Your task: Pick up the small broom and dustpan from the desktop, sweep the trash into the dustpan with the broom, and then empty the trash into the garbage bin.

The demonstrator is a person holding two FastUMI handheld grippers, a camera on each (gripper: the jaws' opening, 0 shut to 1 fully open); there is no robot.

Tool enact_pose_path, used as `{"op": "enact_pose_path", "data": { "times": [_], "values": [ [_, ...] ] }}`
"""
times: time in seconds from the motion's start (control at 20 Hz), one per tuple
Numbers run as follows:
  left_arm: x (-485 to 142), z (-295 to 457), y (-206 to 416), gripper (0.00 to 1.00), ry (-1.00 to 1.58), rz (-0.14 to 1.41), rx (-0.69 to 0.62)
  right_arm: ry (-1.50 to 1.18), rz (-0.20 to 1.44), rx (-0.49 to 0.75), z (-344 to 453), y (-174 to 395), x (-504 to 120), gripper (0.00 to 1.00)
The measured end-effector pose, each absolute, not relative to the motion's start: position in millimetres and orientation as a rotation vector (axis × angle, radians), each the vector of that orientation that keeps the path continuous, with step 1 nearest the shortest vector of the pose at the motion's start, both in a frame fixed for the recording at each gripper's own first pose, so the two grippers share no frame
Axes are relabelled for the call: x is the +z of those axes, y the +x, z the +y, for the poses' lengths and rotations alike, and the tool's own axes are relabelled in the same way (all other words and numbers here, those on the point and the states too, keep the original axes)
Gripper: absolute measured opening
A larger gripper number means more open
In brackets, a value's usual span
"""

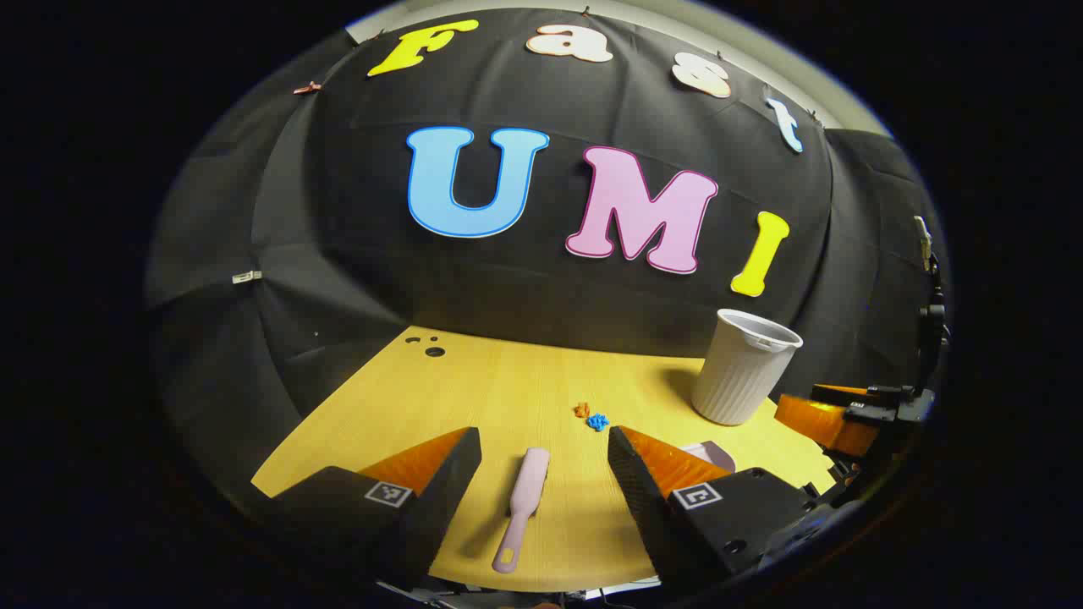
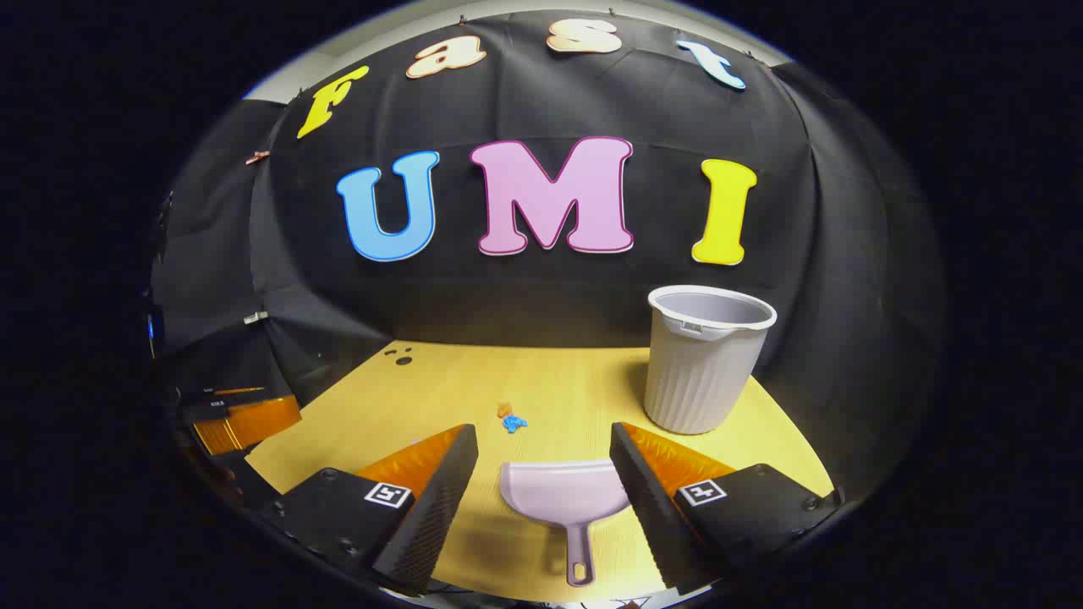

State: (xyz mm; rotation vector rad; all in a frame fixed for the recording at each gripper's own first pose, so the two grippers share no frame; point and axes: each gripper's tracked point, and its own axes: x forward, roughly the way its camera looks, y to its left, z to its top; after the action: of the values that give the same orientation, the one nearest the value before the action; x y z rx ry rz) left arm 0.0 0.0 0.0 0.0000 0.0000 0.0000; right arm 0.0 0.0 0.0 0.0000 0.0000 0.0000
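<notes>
black cloth walled the booth on every side, and a yellow wood-grain worktop (image 2: 575, 381) carried all of the task's things. in the left gripper view the left gripper (image 1: 543, 461) hung low over the near edge, its fingers spread wide and holding nothing, with the small broom (image 1: 523, 507) lying flat between them, handle end nearest the camera. in the right gripper view the right gripper (image 2: 543, 461) stood the same way, fingers wide apart and empty, and the dustpan (image 2: 565, 499) lay between them with its mouth turned away and its thin handle pointing back toward the camera. two scraps of trash (image 2: 511, 418), one orange and one blue, sat together farther out on the worktop, well apart from both tools. the ribbed pale garbage bin (image 2: 704, 359) stood upright near the back right, open at the top.

both tools looked like thin moulded plastic, so they would probably be light and stiff, with smooth faces that could slip or twist between the fingers. the broom seemed best taken across its flat handle, about the middle. the dustpan seemed best taken on its narrow handle just behind the pan, where a firm pinch would keep the pan from swinging. nothing had yet been lifted.
</notes>
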Motion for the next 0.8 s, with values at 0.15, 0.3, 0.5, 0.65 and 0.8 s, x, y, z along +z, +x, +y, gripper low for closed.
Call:
{"op": "enact_pose_path", "data": {
  "times": [0.15,0.3,0.5,0.65,0.8],
  "values": [
    [-9.6,4.8,5.5,0.96,-0.005,0.024,0.02,0.003,0.035,0.002,-6.9,4.0,-8.3,0.98],
    [-17.7,8.7,9.4,0.96,-0.022,0.048,0.034,0.022,0.081,-0.005,-15.6,10.8,-21.5,0.98],
    [-25.0,11.1,15.4,0.96,-0.046,0.076,0.047,0.044,0.137,-0.017,-23.1,23.4,-36.3,0.98],
    [-30.3,15.7,18.9,0.96,-0.048,0.088,0.06,0.047,0.18,-0.025,-29.3,30.6,-48.9,0.98],
    [-35.9,18.2,21.1,0.96,-0.06,0.106,0.065,0.049,0.229,-0.037,-36.3,38.7,-64.2,0.99]
  ]
}}
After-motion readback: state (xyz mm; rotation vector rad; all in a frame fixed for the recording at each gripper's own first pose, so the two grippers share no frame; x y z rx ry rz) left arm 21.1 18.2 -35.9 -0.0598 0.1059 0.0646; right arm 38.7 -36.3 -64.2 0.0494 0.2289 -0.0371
